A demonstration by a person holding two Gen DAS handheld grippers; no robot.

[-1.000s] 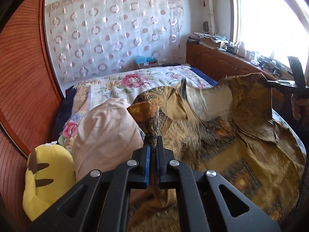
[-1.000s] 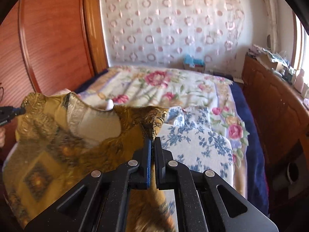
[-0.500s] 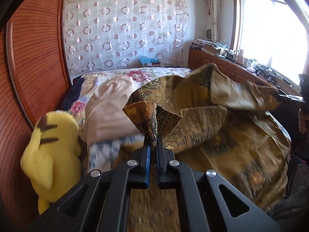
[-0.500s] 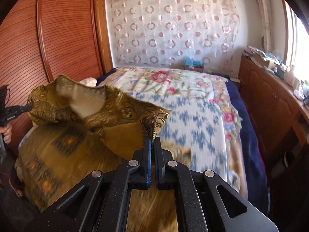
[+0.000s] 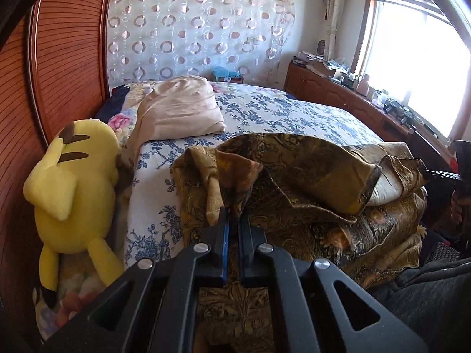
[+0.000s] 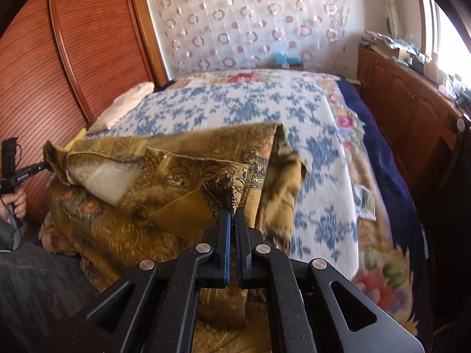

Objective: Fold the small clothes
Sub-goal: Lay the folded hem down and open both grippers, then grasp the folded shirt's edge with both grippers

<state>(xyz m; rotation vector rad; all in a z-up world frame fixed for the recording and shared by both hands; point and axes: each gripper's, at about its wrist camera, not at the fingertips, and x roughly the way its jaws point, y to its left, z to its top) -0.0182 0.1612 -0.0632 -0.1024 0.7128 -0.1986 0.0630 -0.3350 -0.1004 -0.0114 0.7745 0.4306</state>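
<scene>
A gold and brown patterned garment (image 5: 309, 182) lies in loose folds over the near edge of the bed, its pale lining showing at one opening. My left gripper (image 5: 232, 217) is shut on one corner of it. My right gripper (image 6: 232, 214) is shut on the other corner of the garment (image 6: 164, 188), held just above the bedspread. Each gripper also shows at the far side of the other's view: the right one (image 5: 441, 173) and the left one (image 6: 35, 167).
The bed has a blue-flowered white spread (image 6: 265, 111). A beige pillow (image 5: 179, 111) and a yellow plush toy (image 5: 76, 176) lie at its left by the wooden headboard (image 5: 67, 58). A wooden cabinet (image 6: 406, 108) runs along the right.
Both grippers have come down and toward the near edge with the garment. The top part held up before now lies folded over the lower part on the bed.
</scene>
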